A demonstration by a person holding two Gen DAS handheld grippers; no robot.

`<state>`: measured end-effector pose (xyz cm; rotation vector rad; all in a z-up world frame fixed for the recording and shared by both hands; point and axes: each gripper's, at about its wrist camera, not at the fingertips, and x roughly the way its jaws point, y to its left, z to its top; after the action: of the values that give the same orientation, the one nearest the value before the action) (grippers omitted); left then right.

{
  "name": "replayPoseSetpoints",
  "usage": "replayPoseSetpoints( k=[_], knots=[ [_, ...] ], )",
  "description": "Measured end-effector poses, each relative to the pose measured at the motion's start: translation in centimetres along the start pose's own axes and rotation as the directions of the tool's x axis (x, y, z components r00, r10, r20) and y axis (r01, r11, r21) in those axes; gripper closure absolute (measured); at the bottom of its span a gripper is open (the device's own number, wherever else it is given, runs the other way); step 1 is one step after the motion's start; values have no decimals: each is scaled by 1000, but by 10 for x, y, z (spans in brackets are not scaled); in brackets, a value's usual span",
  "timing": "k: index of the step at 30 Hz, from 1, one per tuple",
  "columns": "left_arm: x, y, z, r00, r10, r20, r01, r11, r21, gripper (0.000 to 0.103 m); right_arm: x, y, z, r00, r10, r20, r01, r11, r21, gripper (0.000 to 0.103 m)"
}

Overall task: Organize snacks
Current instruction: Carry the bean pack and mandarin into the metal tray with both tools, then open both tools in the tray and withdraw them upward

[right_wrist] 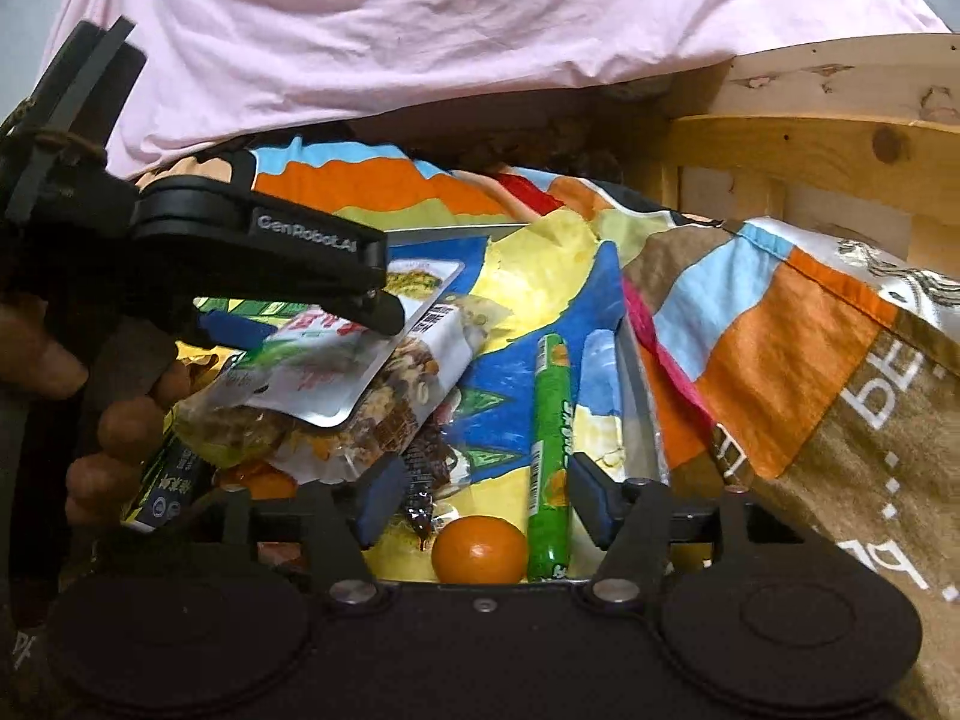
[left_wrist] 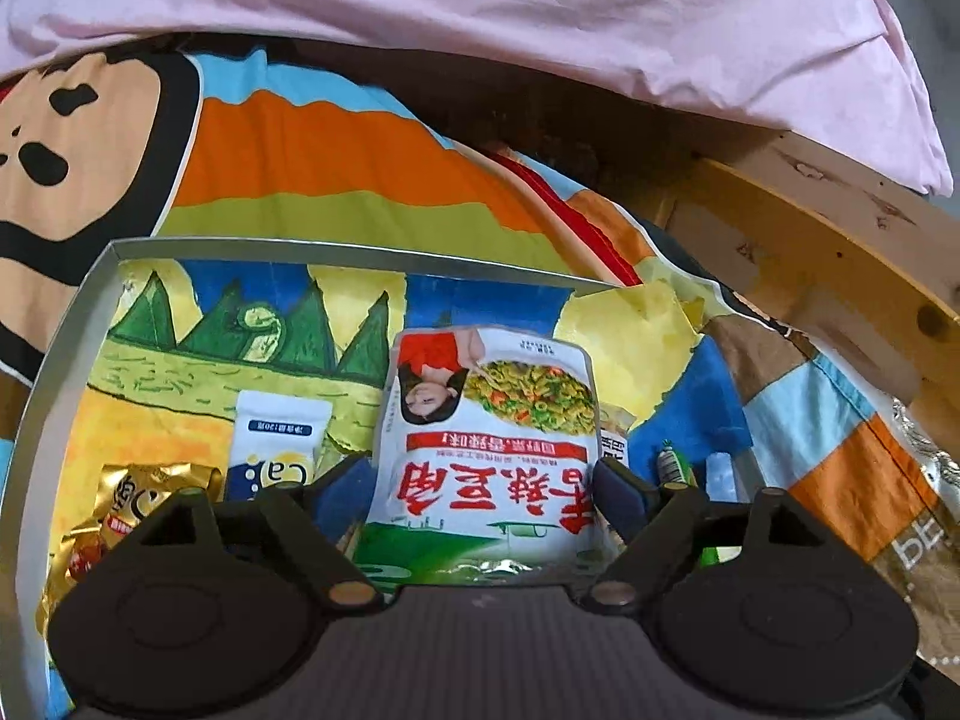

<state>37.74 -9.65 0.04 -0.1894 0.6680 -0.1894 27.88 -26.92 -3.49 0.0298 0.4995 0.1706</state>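
The left gripper (left_wrist: 483, 498) has its blue pads closed on the two sides of a white snack pouch with red letters and a noodle picture (left_wrist: 489, 438), which it holds above the grey metal tray with a painted landscape bottom (left_wrist: 72, 324). In the tray, a gold wrapped snack (left_wrist: 126, 510) and a small white and blue sachet (left_wrist: 276, 450) lie at the near left. The right gripper (right_wrist: 480, 501) is wide open and holds nothing, over a round orange fruit (right_wrist: 479, 549) and a green stick packet (right_wrist: 549, 456) at the tray's right side.

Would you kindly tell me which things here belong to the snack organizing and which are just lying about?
Job:
- noodle packet, held by left gripper
- green stick
- orange ball
- nut bag
- gold packet
- white sachet
- tray
- right gripper

Lying about:
- patterned cloth
- pink sheet
- wooden frame
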Motion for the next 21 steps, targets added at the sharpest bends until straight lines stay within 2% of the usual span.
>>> replayPoseSetpoints(
  k=[3,6,12,21],
  knots=[
    [-3,3,0,1000,-6,-3,6,1000,-25,17,-9,1,-1,1000,-4,13,4,1000,-11,14],
    [-6,5,-1,1000,-8,-9,8,999,-37,13,-18,3,0,1000,-15,27,16,1000,-24,7],
    [-20,6,-3,1000,-5,23,6,1000,-22,5,-33,5,1,999,-23,35,24,999,-31,3],
    [-58,11,-12,999,-11,38,11,1000,-16,1,-67,8,9,997,-24,77,28,999,-43,1]
  ],
)
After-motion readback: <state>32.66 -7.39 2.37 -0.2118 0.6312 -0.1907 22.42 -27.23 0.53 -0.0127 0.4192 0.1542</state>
